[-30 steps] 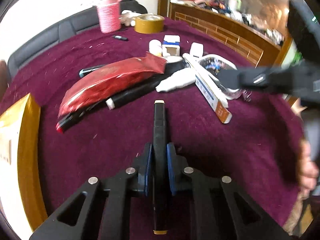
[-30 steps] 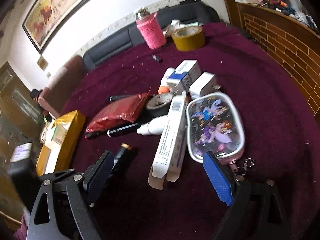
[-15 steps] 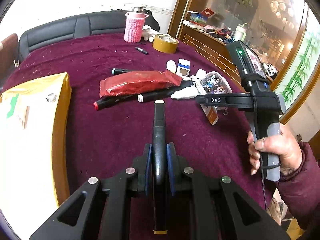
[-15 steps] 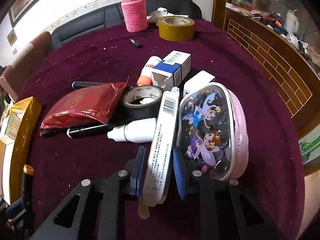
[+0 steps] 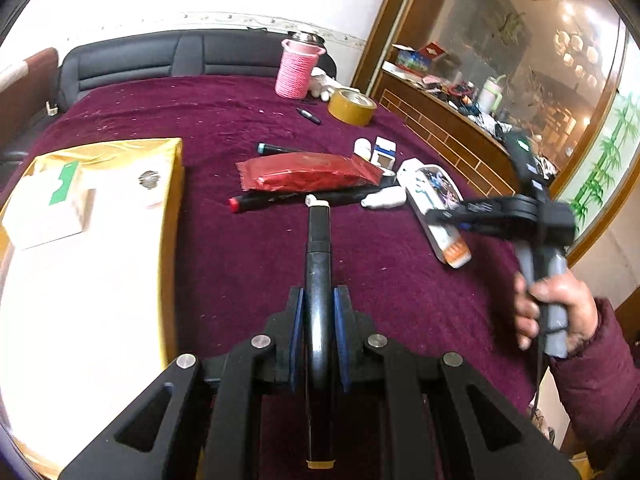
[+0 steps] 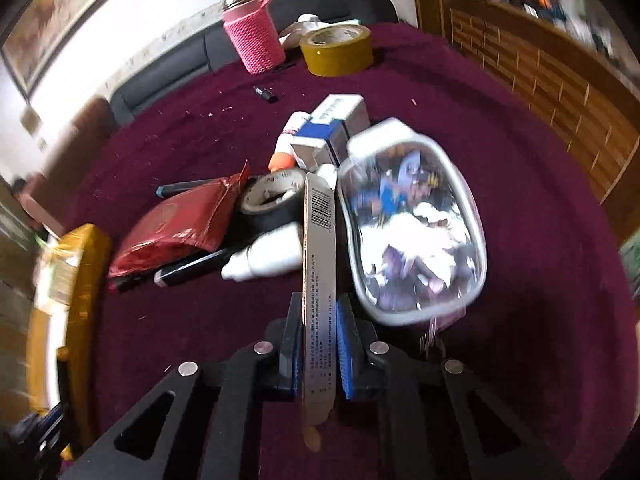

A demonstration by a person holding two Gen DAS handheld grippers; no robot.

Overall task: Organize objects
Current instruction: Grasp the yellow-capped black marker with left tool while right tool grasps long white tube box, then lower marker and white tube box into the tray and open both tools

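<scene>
The left gripper (image 5: 319,332) has its fingers clenched on a black marker (image 5: 318,280), held above the maroon tabletop (image 5: 248,256). The right gripper (image 6: 319,344) grasps a long narrow box (image 6: 319,264) beside a cartoon pouch (image 6: 412,232).

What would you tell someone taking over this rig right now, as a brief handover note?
Left gripper: shut on a black marker, held above the cloth.
Right gripper: shut on the long white carton, at the pile's near edge.
On the table: cartoon pouch, black tape roll, white bottle, red packet, two more markers. Yellow box on the left.
Done: two items gripped. Left: placing them, sorting the rest.
</scene>
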